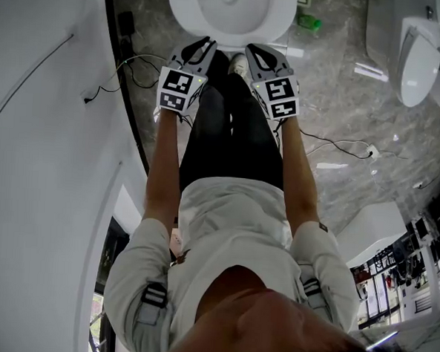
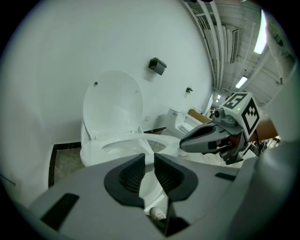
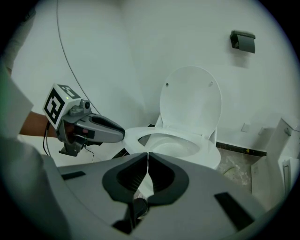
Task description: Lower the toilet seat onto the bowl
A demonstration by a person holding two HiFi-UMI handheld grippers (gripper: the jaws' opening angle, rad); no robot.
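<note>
White bowl (image 3: 180, 148), seat (image 3: 137, 134) flat on rim, lid (image 3: 190, 98) upright; water inside, perhaps.

wall: dark box (image 3: 243, 41) | floor: cable (image 1: 331, 145) | right: white fixture (image 1: 417, 68)

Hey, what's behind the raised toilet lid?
Behind the lid only the white wall shows, with a dark box mounted on it higher up to the right. Whatever sits directly behind the lid is covered by it.
</note>
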